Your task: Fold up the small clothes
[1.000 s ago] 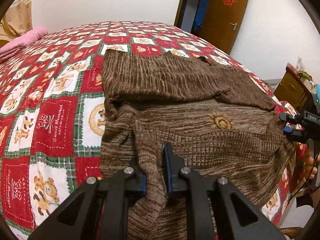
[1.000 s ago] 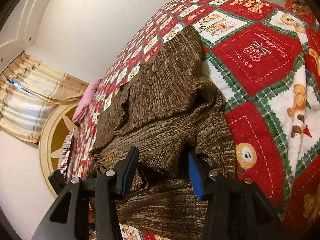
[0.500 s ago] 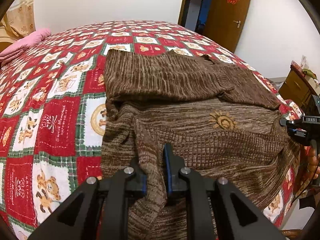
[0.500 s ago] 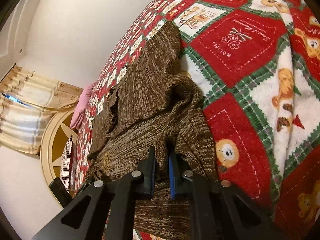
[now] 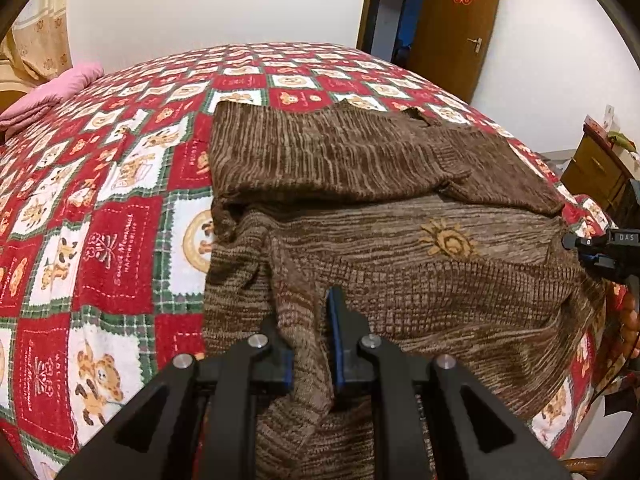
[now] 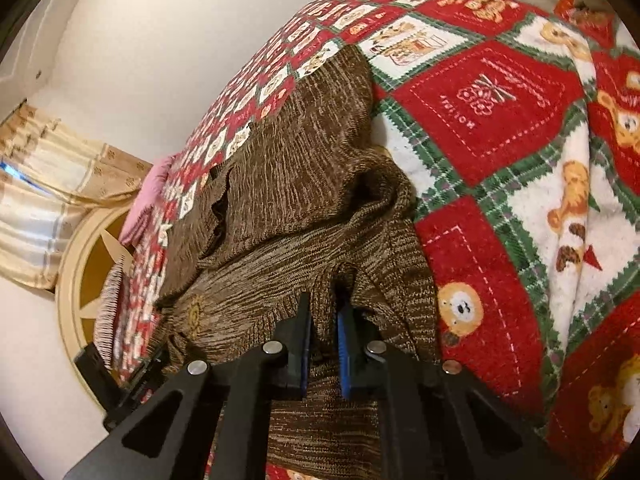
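My left gripper [image 5: 310,344] is clamped on a pinched ridge of the brown sweater [image 5: 400,280], low centre of the left view. My right gripper [image 6: 324,340] is clamped on another fold of the sweater [image 6: 288,208], low centre of the right view; it also shows at the right edge of the left view [image 5: 592,250], at the sweater's far hem corner.

The sweater lies on the red, white and green teddy-bear blanket [image 5: 120,240], filling the middle and right of the left view. Its upper part is folded over, and a sun motif [image 5: 450,240] shows right of centre. Its lower edge droops over the near edge of the bed.

Around it: pink folded bedding [image 5: 52,92] at upper left, a curtain [image 5: 36,40] in the top left corner, a brown door [image 5: 456,28] with a red ornament at upper right, and a wooden cabinet [image 5: 596,168] at right, off the bed.

Open room: bare blanket to the left of the sweater and beyond it, toward the top of the left view. In the right view, bare blanket [image 6: 520,160] fills the right half, and a round headboard [image 6: 80,272] sits at lower left. Nothing lies on the sweater but my two grippers.
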The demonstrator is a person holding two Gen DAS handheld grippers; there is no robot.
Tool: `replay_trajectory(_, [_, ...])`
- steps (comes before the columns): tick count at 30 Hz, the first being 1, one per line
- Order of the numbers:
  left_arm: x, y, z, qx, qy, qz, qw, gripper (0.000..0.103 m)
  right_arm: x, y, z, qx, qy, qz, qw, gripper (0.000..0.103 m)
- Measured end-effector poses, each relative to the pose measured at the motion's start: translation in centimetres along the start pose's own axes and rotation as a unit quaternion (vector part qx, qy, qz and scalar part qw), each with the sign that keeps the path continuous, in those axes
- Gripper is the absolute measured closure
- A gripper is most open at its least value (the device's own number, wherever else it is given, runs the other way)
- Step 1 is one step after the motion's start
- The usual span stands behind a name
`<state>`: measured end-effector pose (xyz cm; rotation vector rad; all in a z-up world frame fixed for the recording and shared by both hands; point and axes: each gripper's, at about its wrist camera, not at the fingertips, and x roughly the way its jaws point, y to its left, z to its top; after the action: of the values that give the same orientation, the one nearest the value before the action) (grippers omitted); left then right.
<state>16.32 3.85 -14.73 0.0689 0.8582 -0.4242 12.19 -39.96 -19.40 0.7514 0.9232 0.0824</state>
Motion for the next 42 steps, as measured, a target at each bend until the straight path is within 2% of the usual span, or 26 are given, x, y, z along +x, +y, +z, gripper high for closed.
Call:
replay_trajectory(5, [0.0, -0.1, 0.0, 0.004, -0.002, 0.005, 1.0000, 0.087, 0.0, 0.2, -0.1, -0.006, 0.000, -0.009, 1.000, 0.094])
replay_trajectory(11, [0.0, 0.1, -0.1, -0.001, -0.003, -0.005, 1.0000, 0.087, 0.0, 0.2, -0.1, -0.008, -0.001, -0.014, 1.000, 0.094])
replay_trajectory(19, [0.0, 0.2, -0.1, -0.005, -0.003, -0.011, 0.9999, 0.087, 0.1, 1.6, -0.5, -0.041, -0.011, -0.052, 0.998, 0.094])
replay_trajectory(27, [0.1, 0.2, 0.0, -0.002, 0.000, -0.007, 1.0000, 0.087, -0.2, 1.0, -0.6, -0.030, -0.014, -0.031, 0.999, 0.094])
replay_trajectory(36, [0.1, 0.0, -0.1, 0.003, -0.001, -0.002, 1.0000, 0.087, -0.1, 1.5, -0.7, -0.039, -0.018, -0.043, 0.998, 0.094])
replay_trajectory(42, [0.1, 0.0, -0.1, 0.006, -0.003, -0.001, 1.0000, 0.087, 0.1, 2.8, -1.0, -0.069, -0.026, -0.077, 0.994, 0.094])
